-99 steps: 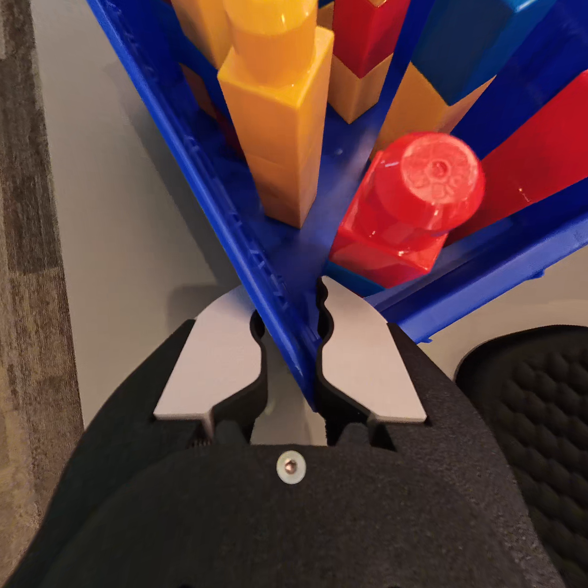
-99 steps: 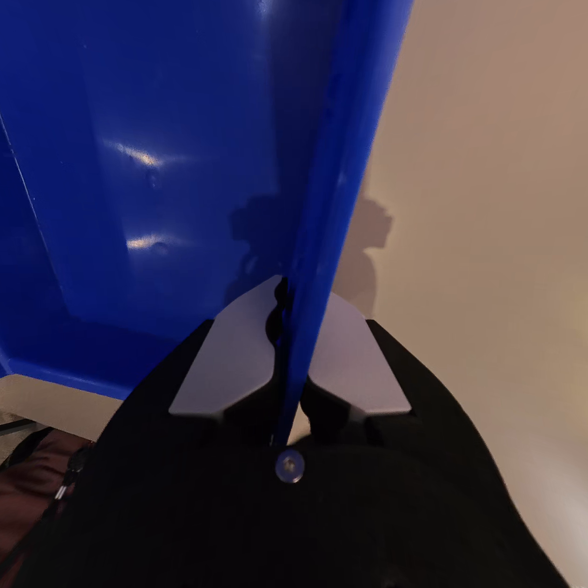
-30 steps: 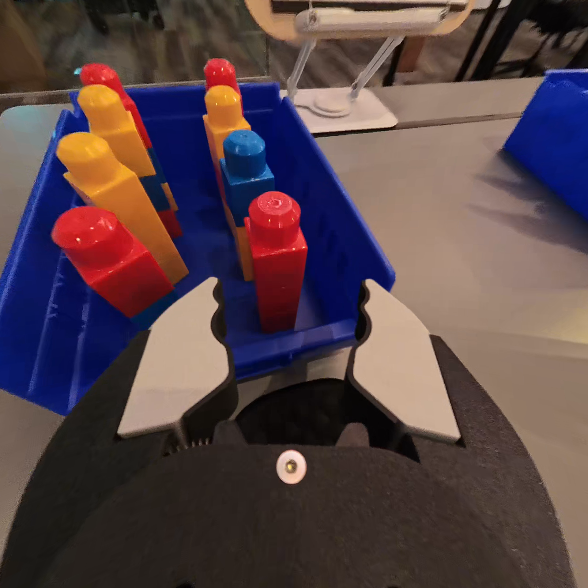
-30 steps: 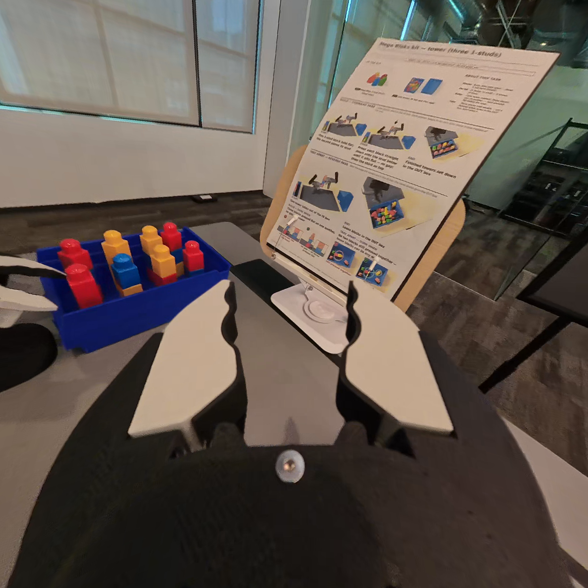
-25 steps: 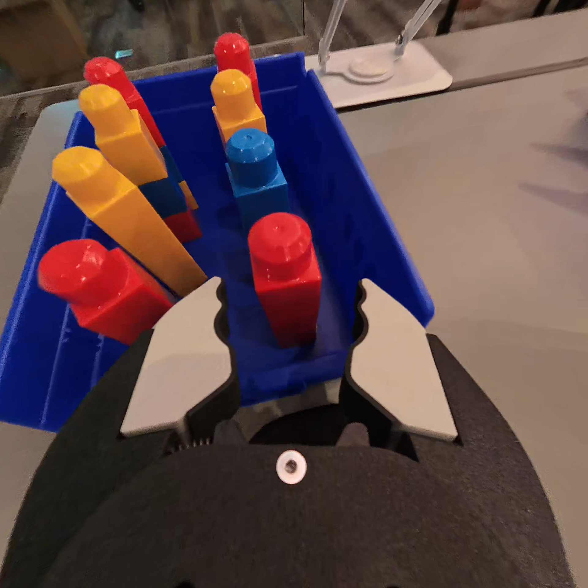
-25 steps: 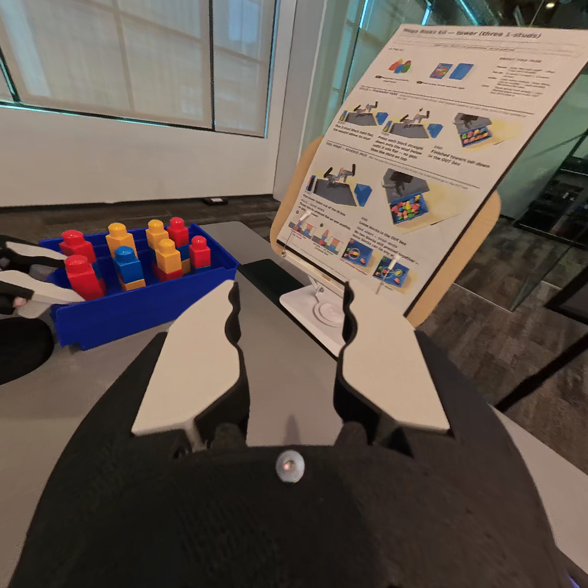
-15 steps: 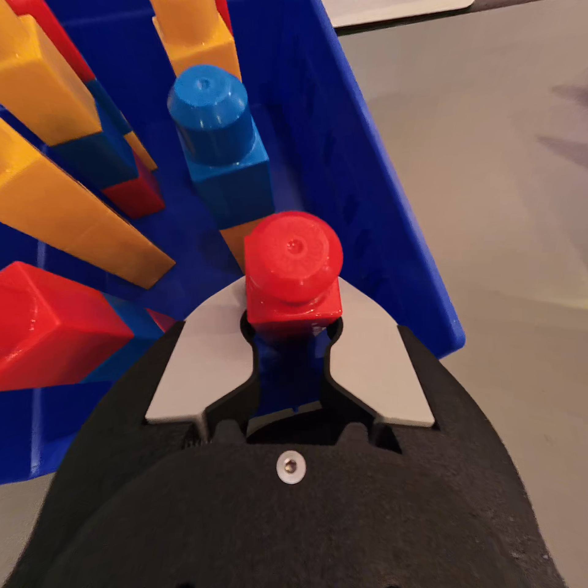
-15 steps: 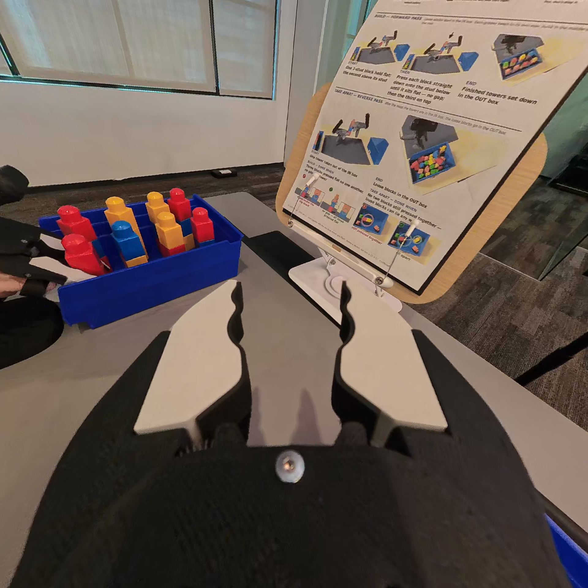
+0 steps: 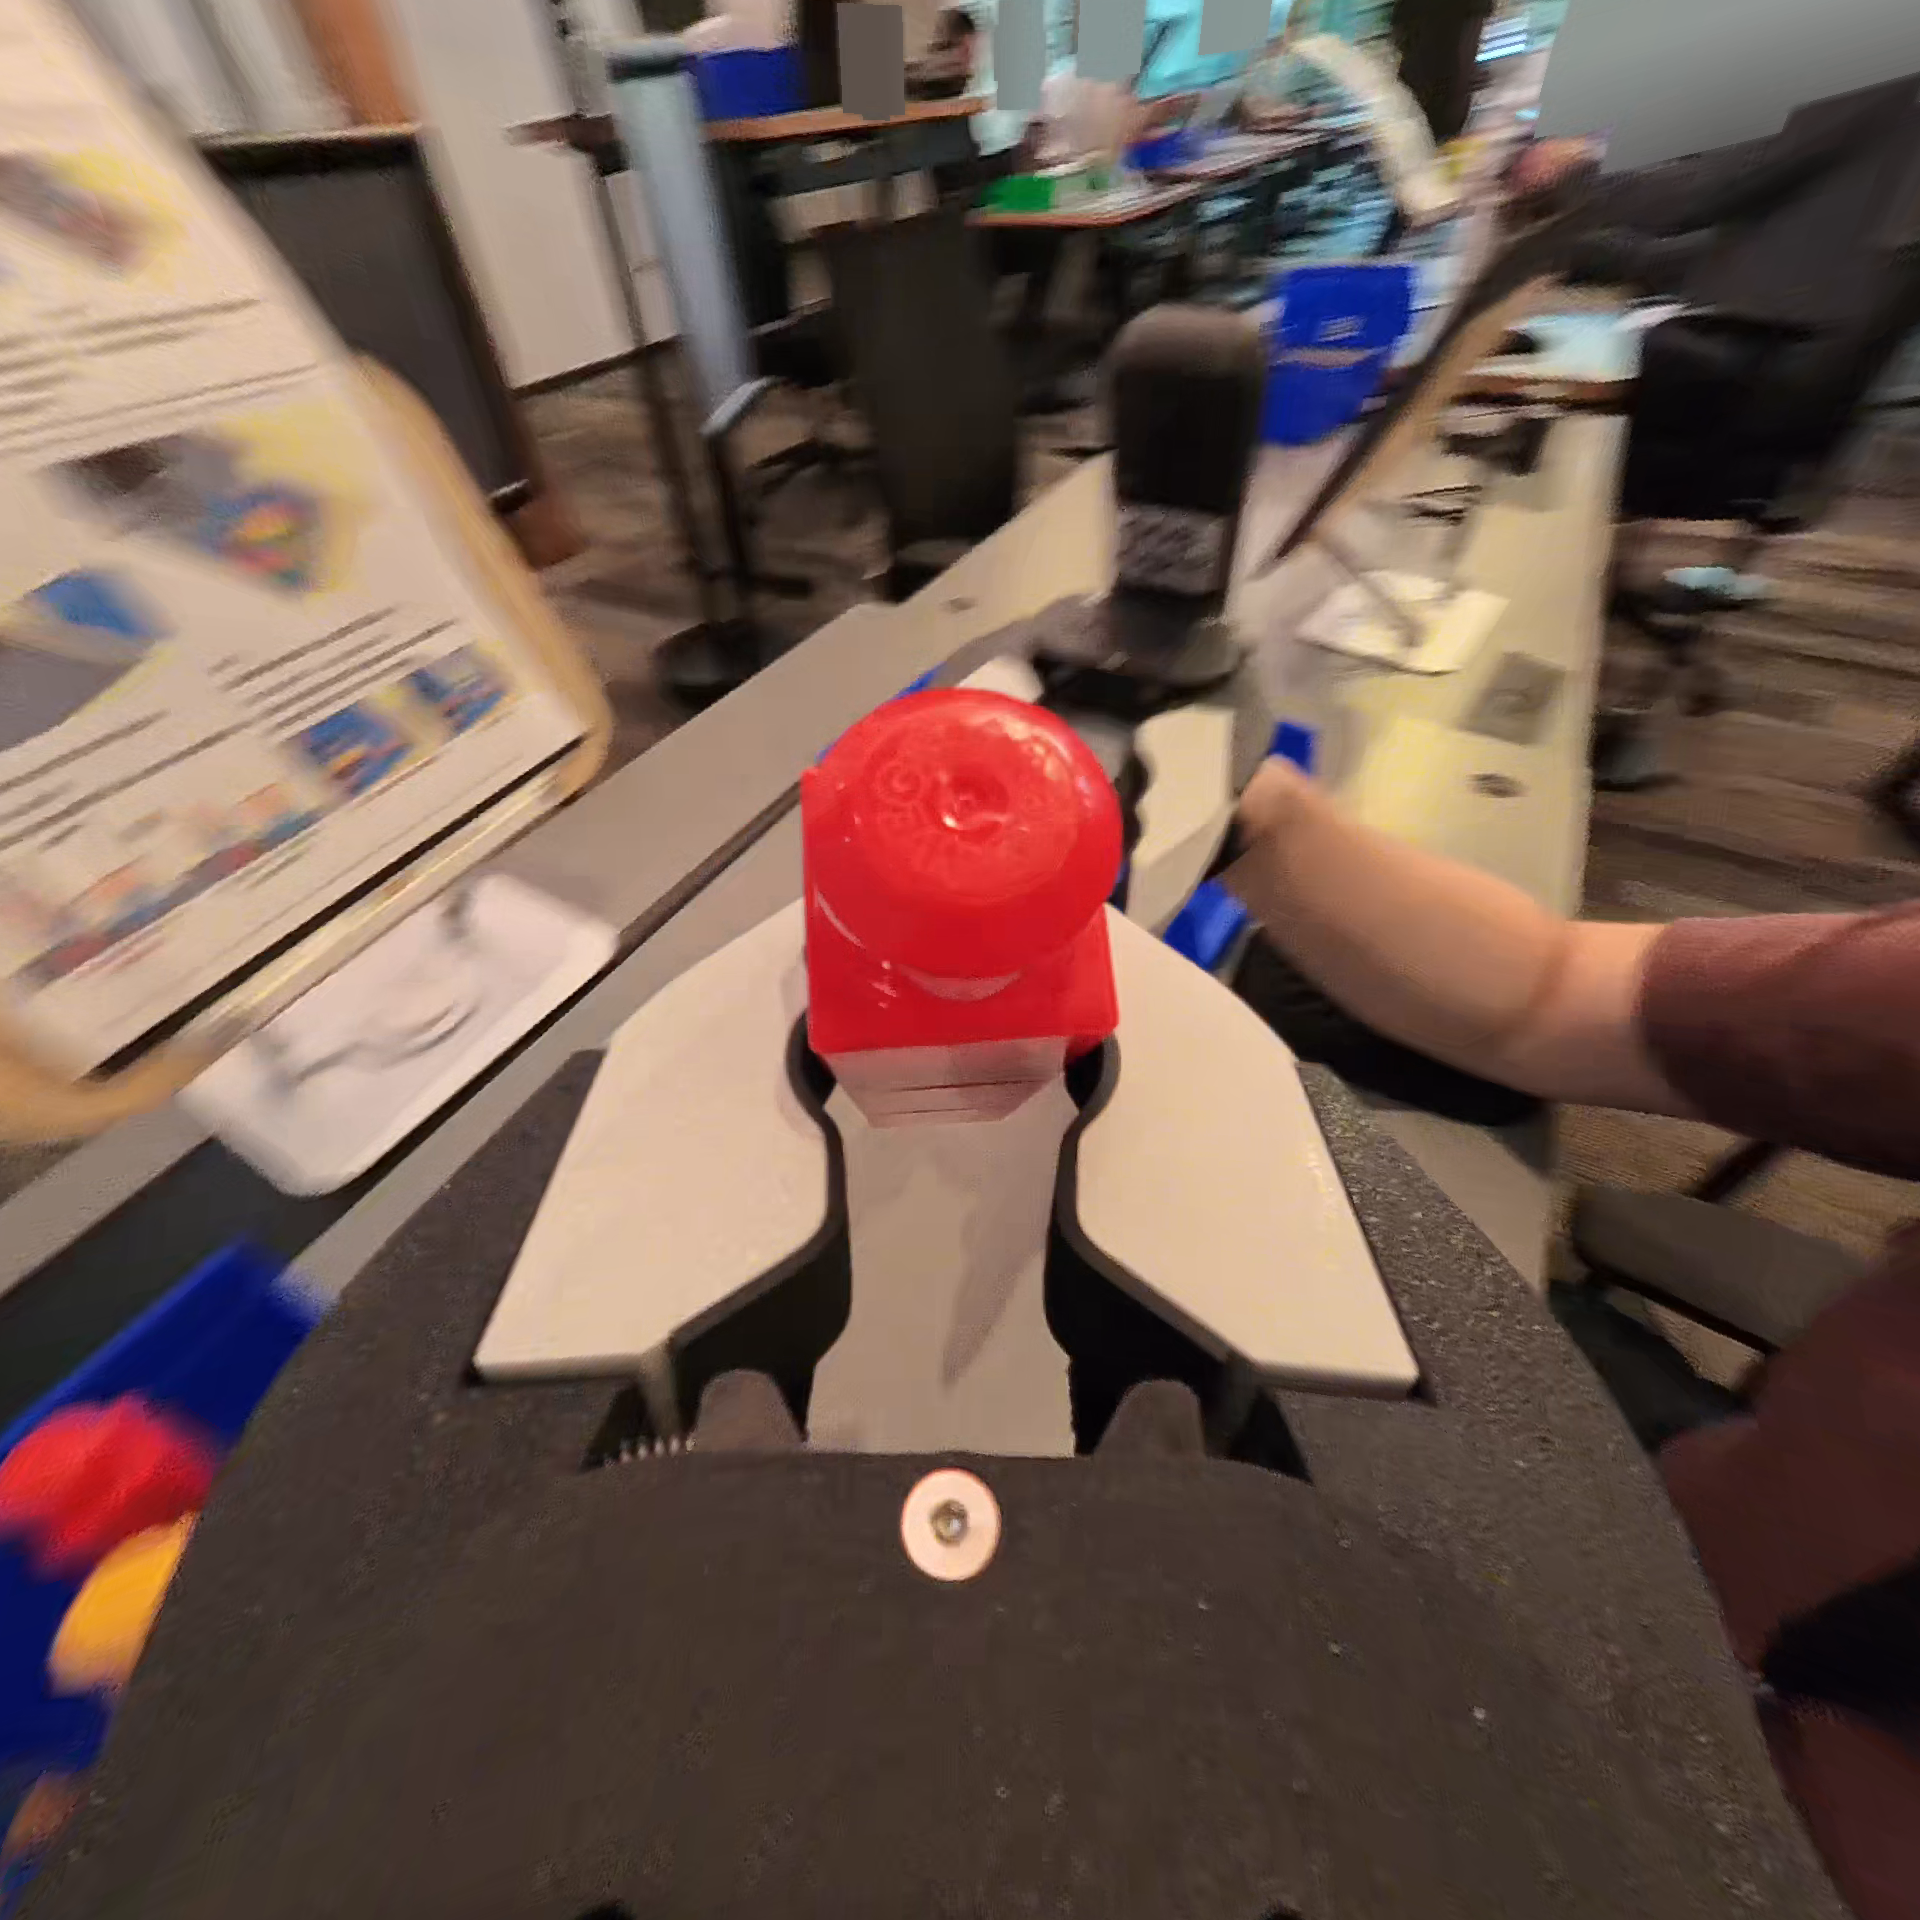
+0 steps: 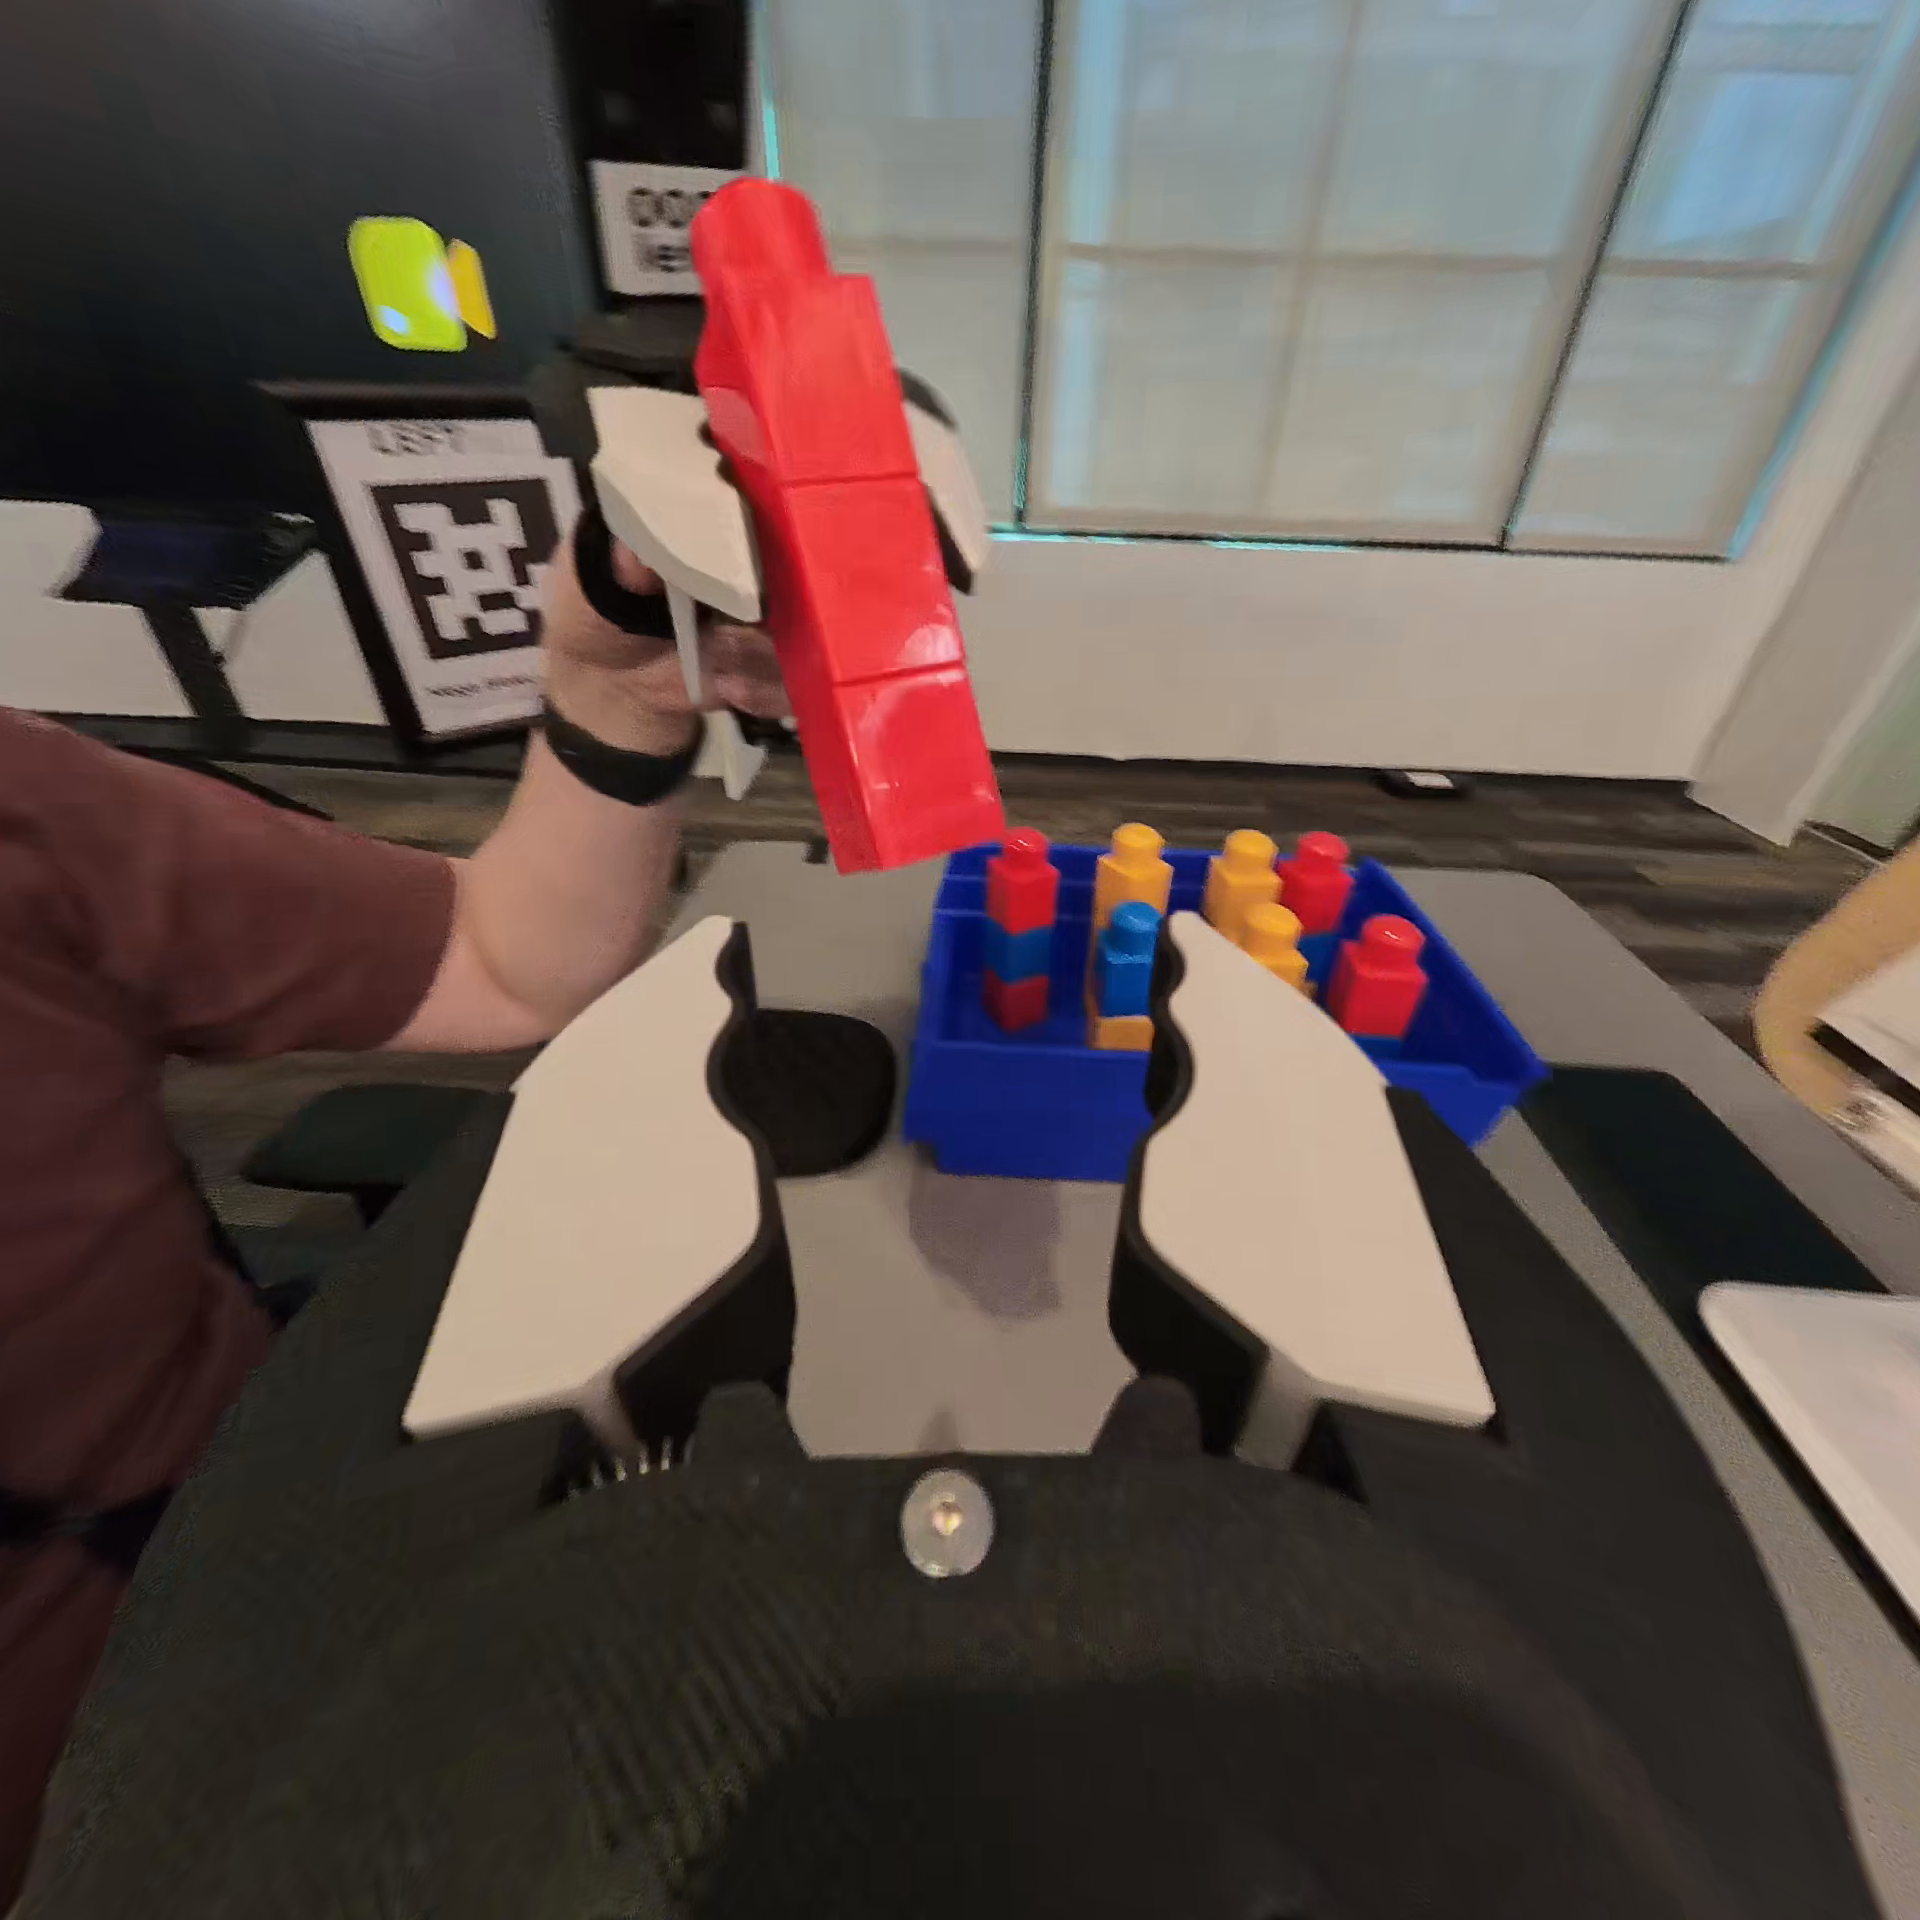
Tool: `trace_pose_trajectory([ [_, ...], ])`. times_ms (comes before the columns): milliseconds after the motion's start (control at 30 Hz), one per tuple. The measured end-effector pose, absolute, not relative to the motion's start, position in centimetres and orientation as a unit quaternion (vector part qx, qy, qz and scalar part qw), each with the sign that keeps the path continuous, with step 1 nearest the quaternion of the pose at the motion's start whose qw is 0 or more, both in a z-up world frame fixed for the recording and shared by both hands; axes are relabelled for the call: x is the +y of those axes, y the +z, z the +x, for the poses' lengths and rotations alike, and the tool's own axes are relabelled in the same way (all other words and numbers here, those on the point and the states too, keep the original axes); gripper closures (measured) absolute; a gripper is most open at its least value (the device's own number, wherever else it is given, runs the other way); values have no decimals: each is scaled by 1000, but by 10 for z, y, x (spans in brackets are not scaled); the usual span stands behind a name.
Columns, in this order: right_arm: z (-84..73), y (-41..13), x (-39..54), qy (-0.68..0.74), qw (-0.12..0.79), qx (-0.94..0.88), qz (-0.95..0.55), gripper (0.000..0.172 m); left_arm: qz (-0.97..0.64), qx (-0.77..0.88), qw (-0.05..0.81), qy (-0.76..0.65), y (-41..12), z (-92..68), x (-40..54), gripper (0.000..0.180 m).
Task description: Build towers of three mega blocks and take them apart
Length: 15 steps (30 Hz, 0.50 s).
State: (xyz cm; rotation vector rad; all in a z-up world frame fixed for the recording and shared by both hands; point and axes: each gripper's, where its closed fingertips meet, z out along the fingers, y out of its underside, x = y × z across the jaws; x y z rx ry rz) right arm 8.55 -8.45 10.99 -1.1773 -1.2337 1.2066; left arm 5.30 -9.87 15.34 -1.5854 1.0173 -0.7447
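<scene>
Lifted clear of bin (image 10: 1023, 1117) since earlier — red tower (image 9: 961, 914) clamped between left jaws; right jaws wide, bare, above bench (image 10: 966, 1340).

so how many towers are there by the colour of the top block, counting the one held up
red-topped towers: 4 (3 in the blue bin, plus the all-red tower in the left gripper)
yellow-topped towers: 3
blue-topped towers: 1
total: 8
</scene>
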Motion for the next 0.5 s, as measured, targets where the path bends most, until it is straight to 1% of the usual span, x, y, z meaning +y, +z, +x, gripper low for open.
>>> trace_pose_trajectory([
  [67,88,114,-93,529,490,-511,-468,95,-635,456,519,-347,162,81,-98,139],
  [133,95,118,-96,558,476,-505,-455,103,-605,477,521,-367,166,100,-96,139],
  [233,98,124,-89,574,486,-479,-453,108,-587,489,510,-395,159,111,-93,139],
  [267,98,123,-87,571,490,-478,-454,115,-583,488,507,-406,156,112,-91,139],
  [300,97,119,-86,563,488,-485,-457,127,-581,485,504,-417,152,113,-88,139],
  [333,96,112,-83,548,483,-499,-467,134,-576,483,498,-432,150,114,-86,139],
  [400,98,106,-77,531,486,-507,-474,135,-578,485,483,-444,143,115,-79,139],
  [433,101,108,-72,531,492,-499,-477,135,-581,482,485,-442,140,116,-74,137],
  [500,108,114,-67,552,495,-473,-475,135,-589,469,502,-425,133,118,-60,118],
])
